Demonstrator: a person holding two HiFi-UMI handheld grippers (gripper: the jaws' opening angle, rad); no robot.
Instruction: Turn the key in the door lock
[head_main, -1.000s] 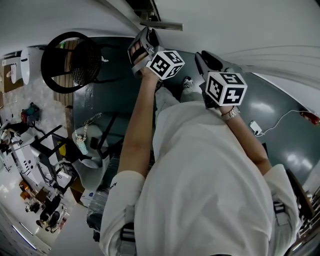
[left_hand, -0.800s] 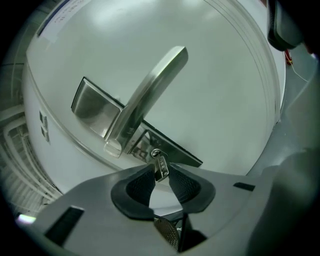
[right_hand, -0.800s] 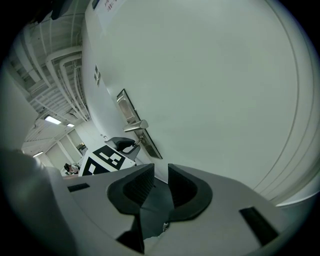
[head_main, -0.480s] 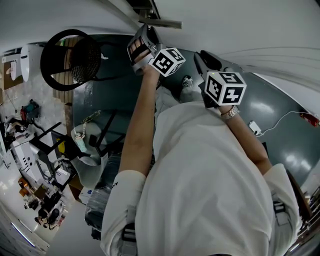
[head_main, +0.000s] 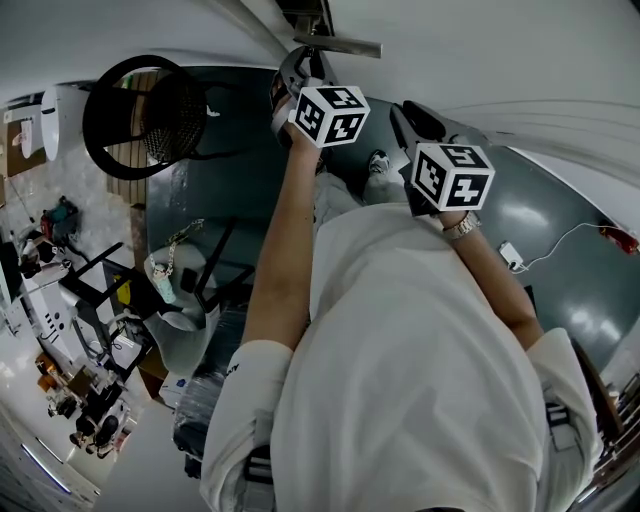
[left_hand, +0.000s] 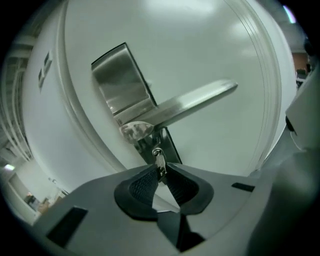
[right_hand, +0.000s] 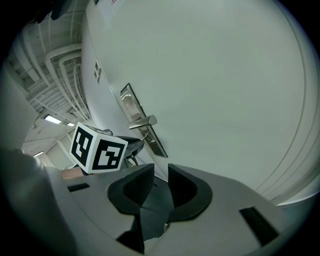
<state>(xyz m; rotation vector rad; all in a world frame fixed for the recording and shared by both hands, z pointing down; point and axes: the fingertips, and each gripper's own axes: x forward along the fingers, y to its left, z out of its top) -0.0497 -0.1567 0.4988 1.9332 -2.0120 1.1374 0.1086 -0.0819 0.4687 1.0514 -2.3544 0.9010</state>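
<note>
The white door (left_hand: 210, 45) carries a steel lock plate (left_hand: 120, 85) and a lever handle (left_hand: 192, 102). A small silver key (left_hand: 160, 164) sticks out of the lock below the handle. My left gripper (left_hand: 161, 175) has just been closing, and its pad tips now pinch the key. In the head view the left gripper (head_main: 298, 78) reaches up to the handle (head_main: 338, 45). My right gripper (right_hand: 160, 182) stands open and empty, away from the door. Its view shows the left gripper's marker cube (right_hand: 97, 148) at the handle (right_hand: 142, 121).
A black round mesh chair (head_main: 140, 120) stands on the dark floor to the left of the door. Cluttered shelves and tools (head_main: 70, 330) fill the far left. A white cable with a plug (head_main: 512, 255) lies on the floor at the right.
The left gripper has rolled about its own axis at the lock, so its marker cube shows different faces, and its jaws have drawn in. The right gripper has kept still.
</note>
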